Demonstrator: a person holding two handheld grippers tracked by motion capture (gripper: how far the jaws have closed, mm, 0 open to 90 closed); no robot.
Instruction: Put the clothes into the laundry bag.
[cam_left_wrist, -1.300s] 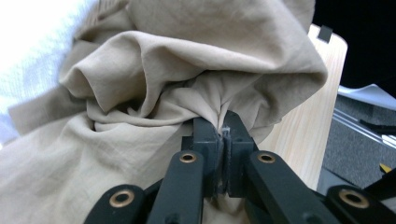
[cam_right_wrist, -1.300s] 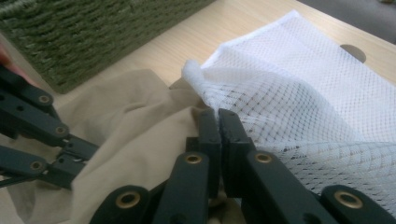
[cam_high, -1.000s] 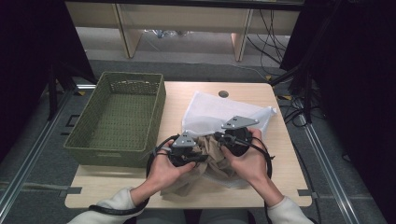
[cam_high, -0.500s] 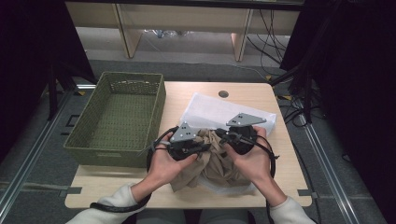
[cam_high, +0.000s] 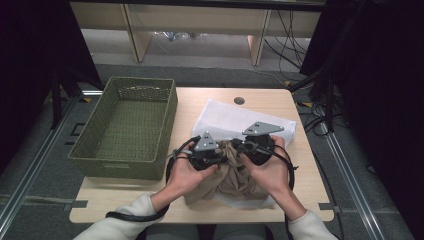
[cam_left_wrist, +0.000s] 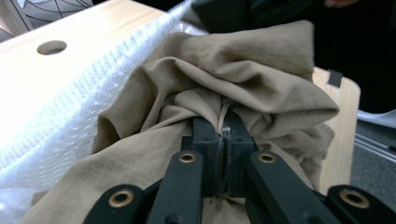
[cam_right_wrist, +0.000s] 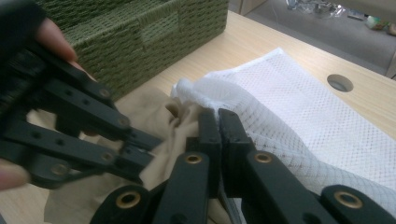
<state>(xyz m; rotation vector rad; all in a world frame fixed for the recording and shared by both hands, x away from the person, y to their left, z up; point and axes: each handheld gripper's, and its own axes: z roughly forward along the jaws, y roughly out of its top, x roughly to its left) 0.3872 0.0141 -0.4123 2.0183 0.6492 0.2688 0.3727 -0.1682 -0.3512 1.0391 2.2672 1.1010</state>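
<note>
On the light wooden table (cam_high: 150, 200) a crumpled tan cloth (cam_high: 227, 177) lies bunched at the near edge, between the person's two hands, resting partly on and partly inside a white mesh bag (cam_high: 227, 117) that spreads away toward the far right of the tabletop. The left claw (cam_high: 216, 156) is pressed together on a fold of the tan cloth; in the left gripper view its two black jaws meet with the cloth (cam_left_wrist: 243, 84) gathered and puckered right at their tips, and the white mesh (cam_left_wrist: 70, 112) runs along the cloth's left side there. The right claw (cam_high: 243, 149) is likewise closed; in the right gripper view its jaws stand tight together pinching the rim of the white mesh bag (cam_right_wrist: 299, 121) where the netting bunches up, with the tan cloth (cam_right_wrist: 149, 112) lying just beside and under that rim. In that same view the left claw (cam_right_wrist: 149, 142) reaches in from the left, its tips on the tan cloth close to the right claw (cam_right_wrist: 218, 116). The two claws sit near each other over the bundle, tips pointing inward. A green woven basket (cam_high: 90, 160) stands at the table's left side, just beside the left hand (cam_high: 187, 175). A round cable hole (cam_high: 239, 100) shows in the tabletop beyond the mesh bag.
</note>
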